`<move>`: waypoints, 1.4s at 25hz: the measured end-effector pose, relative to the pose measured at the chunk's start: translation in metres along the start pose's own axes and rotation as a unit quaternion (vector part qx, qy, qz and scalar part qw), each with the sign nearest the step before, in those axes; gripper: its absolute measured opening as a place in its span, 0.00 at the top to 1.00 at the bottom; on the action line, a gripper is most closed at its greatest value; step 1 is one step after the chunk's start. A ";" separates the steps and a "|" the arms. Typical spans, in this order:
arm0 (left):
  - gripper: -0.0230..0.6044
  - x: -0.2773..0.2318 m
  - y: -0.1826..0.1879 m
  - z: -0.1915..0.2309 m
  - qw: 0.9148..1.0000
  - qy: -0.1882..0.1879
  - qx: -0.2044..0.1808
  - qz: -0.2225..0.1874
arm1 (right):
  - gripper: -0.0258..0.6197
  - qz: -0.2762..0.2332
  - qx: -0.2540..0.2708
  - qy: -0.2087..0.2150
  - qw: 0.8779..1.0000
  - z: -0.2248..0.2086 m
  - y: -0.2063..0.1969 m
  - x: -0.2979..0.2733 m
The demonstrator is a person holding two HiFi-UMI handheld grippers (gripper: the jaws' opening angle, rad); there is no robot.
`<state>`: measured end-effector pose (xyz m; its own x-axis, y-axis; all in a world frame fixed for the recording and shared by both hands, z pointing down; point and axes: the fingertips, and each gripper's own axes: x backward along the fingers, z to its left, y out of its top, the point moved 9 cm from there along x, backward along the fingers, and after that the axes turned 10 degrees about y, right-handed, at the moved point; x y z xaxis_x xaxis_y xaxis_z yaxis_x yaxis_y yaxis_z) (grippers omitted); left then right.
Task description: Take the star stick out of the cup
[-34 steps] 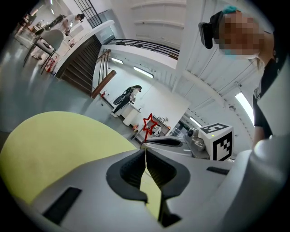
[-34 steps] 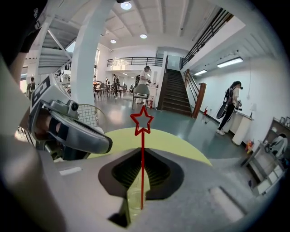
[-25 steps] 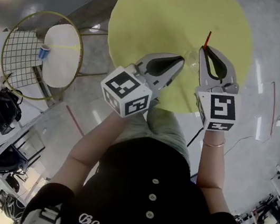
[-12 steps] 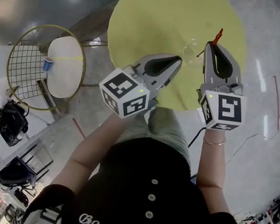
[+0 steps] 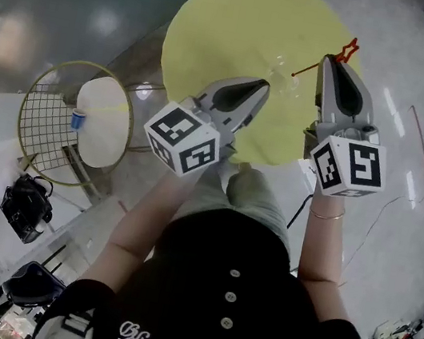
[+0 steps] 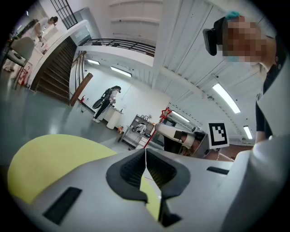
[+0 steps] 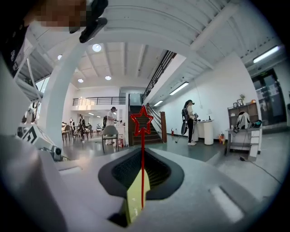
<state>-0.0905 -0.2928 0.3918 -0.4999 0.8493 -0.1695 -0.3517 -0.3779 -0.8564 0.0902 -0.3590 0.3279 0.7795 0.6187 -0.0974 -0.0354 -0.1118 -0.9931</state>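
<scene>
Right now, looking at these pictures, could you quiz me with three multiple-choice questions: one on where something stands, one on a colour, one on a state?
1. In the head view, where does the wire chair stand relative to the yellow table?
A) to its left
B) to its right
C) on top of it

2. What colour is the star stick?
A) green
B) red
C) blue

3. What state are the right tongs in?
A) wide open and empty
B) shut on the star stick
C) lying on the floor

Answers:
1 A, the chair shows left of the table top in the head view.
2 B, the shaft and star outline are red in the right gripper view.
3 B, that view shows the pads closed on the stick's shaft.
</scene>
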 end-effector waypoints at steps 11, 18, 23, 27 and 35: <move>0.94 0.030 0.029 -0.019 0.997 -0.039 -0.030 -0.052 | 0.93 -0.107 -0.057 -0.042 0.992 0.019 0.029 0.057; 0.94 0.042 0.033 -0.044 0.995 -0.065 -0.038 -0.064 | 0.93 -0.164 -0.063 -0.076 0.982 0.032 0.037 0.104; 0.94 0.067 0.031 -0.061 0.995 -0.078 -0.032 -0.060 | 0.93 -0.177 -0.086 -0.083 0.977 0.051 0.036 0.129; 0.94 0.086 0.028 -0.071 0.993 -0.096 -0.030 -0.060 | 0.93 -0.186 -0.096 -0.083 0.974 0.072 0.034 0.145; 0.94 0.116 0.013 -0.073 0.992 -0.114 -0.032 -0.053 | 0.93 -0.185 -0.099 -0.077 0.975 0.120 0.025 0.160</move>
<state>-0.0953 -0.1725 0.3254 -0.6311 0.7751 0.0312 -0.3641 -0.2604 -0.8942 0.1388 -0.1693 0.2792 0.6122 0.7527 0.2421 0.3640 0.0036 -0.9314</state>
